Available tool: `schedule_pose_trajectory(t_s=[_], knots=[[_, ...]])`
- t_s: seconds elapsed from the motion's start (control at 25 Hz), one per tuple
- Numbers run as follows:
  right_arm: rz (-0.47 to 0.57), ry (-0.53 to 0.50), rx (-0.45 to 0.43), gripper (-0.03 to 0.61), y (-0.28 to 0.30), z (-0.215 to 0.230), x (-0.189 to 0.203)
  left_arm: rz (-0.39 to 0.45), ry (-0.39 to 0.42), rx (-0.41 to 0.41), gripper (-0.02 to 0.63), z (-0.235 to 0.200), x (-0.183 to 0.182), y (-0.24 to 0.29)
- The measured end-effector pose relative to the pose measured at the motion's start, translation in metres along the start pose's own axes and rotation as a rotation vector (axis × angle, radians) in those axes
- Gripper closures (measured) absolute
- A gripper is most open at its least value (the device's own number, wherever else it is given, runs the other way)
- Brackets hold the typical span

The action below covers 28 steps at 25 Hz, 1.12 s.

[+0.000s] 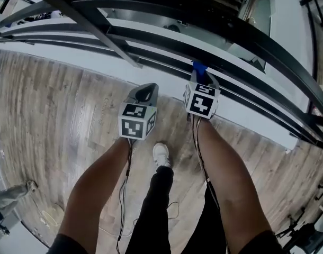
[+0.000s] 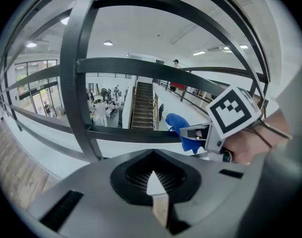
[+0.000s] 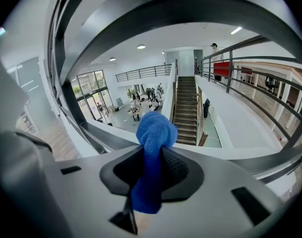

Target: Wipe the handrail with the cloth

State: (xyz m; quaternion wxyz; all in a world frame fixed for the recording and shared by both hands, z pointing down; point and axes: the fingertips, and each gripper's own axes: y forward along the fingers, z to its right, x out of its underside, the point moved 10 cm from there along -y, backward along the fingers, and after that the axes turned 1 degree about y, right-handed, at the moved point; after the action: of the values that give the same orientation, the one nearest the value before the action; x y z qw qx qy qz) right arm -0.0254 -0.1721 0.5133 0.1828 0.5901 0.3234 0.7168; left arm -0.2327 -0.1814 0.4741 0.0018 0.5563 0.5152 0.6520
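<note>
Cloth looks soft and floppy. Right claw is pinching its bunched middle at frame centre; left claw is pressed together, empty.

Wood-plank floor underfoot; beyond, a staircase leads down into a bright, white-walled hall.

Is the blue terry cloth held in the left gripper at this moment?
No, the left gripper has its jaws together with nothing between them; the blue terry cloth is pinched in the right gripper.
</note>
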Motion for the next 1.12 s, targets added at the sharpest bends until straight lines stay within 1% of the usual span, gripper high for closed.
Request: schedule_pose_trajectory(t_s=[0.24, 0.4, 0.48, 0.68, 0.8, 1.0, 1.12], knots=[[-0.017, 0.018, 0.007, 0.476, -0.023, 0.067, 0.011, -0.012, 0.018, 0.041, 0.609, 0.065, -0.017, 0.025], [-0.023, 0.050, 0.026, 0.476, -0.040, 0.111, 0.016, -0.038, 0.087, 0.088, 0.609, 0.107, -0.031, 0.045], [-0.023, 0.068, 0.033, 0.476, -0.048, 0.135, 0.020, -0.044, 0.106, 0.099, 0.609, 0.128, -0.036, 0.055], [-0.025, 0.096, 0.052, 0.476, -0.069, 0.200, 0.032, -0.062, 0.142, 0.131, 0.609, 0.187, -0.042, 0.078], [-0.022, 0.116, 0.073, 0.476, -0.083, 0.239, 0.040, -0.062, 0.142, 0.152, 0.610, 0.224, -0.046, 0.091], [-0.012, 0.144, 0.122, 0.476, -0.114, 0.314, 0.058, -0.057, 0.168, 0.216, 0.609, 0.296, -0.048, 0.114], [-0.006, 0.161, 0.133, 0.476, -0.132, 0.355, 0.066, -0.069, 0.184, 0.237, 0.609, 0.337, -0.046, 0.127]])
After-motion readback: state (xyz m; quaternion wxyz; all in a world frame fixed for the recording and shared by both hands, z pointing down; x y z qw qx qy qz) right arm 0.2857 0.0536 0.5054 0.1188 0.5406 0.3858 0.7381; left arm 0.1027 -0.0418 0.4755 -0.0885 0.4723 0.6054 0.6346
